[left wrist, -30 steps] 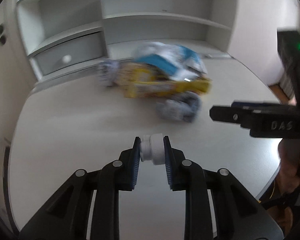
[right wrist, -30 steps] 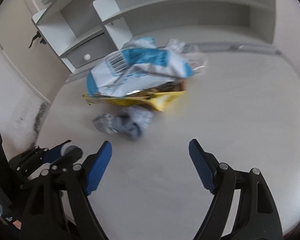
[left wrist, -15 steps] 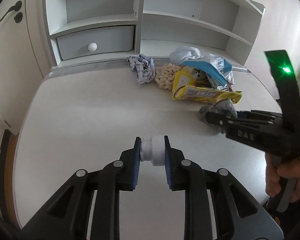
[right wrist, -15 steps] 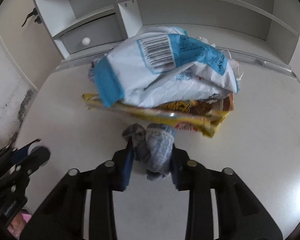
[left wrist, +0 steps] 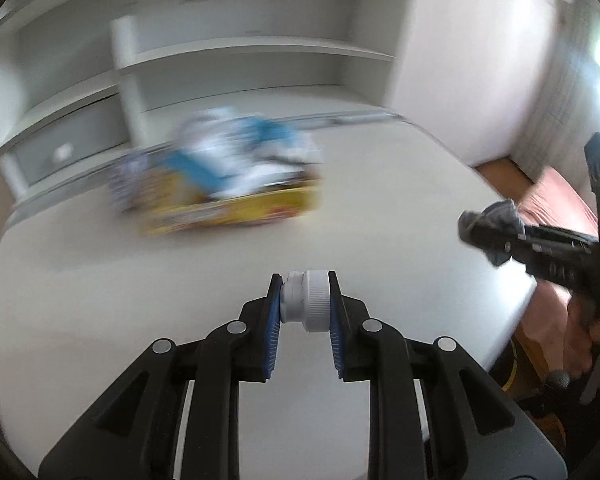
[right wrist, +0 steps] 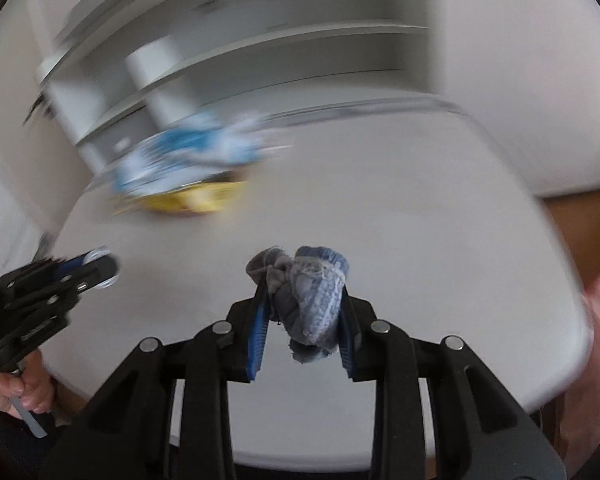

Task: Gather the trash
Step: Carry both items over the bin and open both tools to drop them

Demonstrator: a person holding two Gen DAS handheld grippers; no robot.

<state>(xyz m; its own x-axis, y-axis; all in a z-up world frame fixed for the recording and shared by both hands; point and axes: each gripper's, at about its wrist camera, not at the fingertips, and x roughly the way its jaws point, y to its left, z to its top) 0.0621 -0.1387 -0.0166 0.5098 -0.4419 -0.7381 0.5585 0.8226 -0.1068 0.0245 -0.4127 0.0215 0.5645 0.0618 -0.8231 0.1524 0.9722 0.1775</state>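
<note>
Grey-blue knitted fabric, balled like a crumpled sock [right wrist: 310,292], now sits pinched between the pads of your right gripper [right wrist: 304,312], lifted clear of the white table [right wrist: 420,240]; a second ago those jaws stood wide and empty above it. Your left gripper [left wrist: 305,312] stays clamped on one white screw cap [left wrist: 306,306], as before. That makes two pieces of trash in hand, one per gripper, and both look ready to carry off. Behind them one blurred heap remains near the shelf unit [left wrist: 240,68]: a blue-and-white bag [left wrist: 240,148] on a yellow wrapper [left wrist: 236,210], further items indistinct.
</note>
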